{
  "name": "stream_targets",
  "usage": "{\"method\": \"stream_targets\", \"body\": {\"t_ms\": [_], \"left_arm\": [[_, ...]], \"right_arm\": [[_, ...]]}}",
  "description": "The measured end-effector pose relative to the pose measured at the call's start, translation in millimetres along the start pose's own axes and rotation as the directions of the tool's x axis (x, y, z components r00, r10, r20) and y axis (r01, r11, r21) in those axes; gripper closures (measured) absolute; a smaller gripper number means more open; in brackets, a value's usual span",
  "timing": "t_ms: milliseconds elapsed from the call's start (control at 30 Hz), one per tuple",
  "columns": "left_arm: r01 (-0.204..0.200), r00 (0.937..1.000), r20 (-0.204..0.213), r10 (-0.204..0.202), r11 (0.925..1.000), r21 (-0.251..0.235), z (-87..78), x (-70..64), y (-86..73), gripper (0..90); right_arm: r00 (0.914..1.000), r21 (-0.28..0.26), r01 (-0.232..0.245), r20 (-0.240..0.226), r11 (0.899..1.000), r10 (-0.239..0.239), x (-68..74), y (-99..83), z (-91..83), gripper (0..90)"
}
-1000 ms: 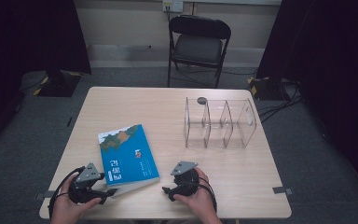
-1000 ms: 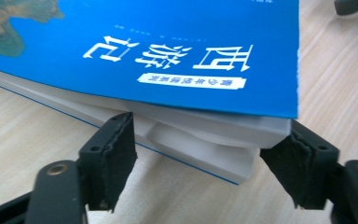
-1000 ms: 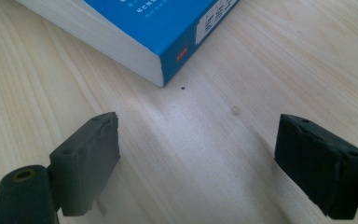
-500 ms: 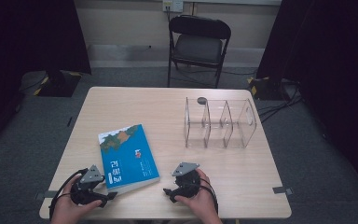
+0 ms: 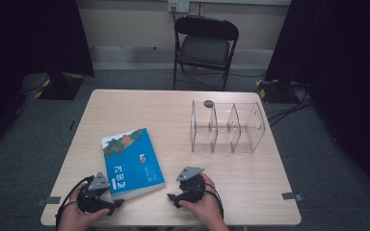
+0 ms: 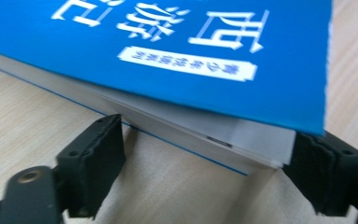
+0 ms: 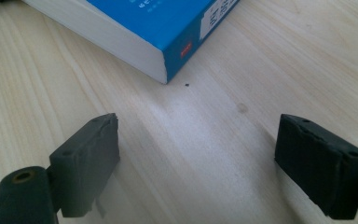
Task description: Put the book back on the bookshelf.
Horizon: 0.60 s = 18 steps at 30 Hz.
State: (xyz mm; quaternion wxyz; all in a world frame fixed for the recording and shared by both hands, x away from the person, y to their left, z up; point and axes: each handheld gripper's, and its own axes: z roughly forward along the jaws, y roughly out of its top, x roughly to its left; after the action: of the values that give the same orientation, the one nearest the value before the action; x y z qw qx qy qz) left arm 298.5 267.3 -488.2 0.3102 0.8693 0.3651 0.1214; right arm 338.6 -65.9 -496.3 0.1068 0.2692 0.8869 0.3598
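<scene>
left tongs (image 5: 117, 204) apart, flanking blue book (image 5: 133, 162) corner at 7 o'clock, ready to pinch; right tongs (image 5: 171, 197) apart on counter (image 5: 250, 168), 5 o'clock of book.

A: What colour is the book (image 5: 134, 162)?
B: Blue cover, white lettering, a green-and-brown patch at its twelve o'clock end.
A: The grippers?
B: Black jaws, grey top plates. The table (image 5: 250, 178) is pale wood.
</scene>
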Motion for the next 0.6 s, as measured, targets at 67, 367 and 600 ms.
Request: {"method": "stream_targets", "body": {"t_ms": [67,367,600], "left_arm": [[0.002,1.0000,-0.005,-0.002,1.0000,0.004,0.0,-0.8,0.6,19.1],[0.016,0.9992,-0.036,-0.016,0.9999,0.002,0.2,-6.5,2.5,21.5],[0.008,0.9983,-0.057,-0.008,1.0000,0.000,0.9,-9.3,4.8,21.7]], "right_arm": [[0.9999,-0.005,0.011,0.005,1.000,-0.011,0.7,0.5,1.7,12.2],[0.9999,-0.040,-0.007,0.012,0.999,0.007,2.5,-0.8,5.9,10.0],[0.9999,-0.042,0.002,0.012,0.999,-0.001,2.3,0.1,7.1,9.5]]}}
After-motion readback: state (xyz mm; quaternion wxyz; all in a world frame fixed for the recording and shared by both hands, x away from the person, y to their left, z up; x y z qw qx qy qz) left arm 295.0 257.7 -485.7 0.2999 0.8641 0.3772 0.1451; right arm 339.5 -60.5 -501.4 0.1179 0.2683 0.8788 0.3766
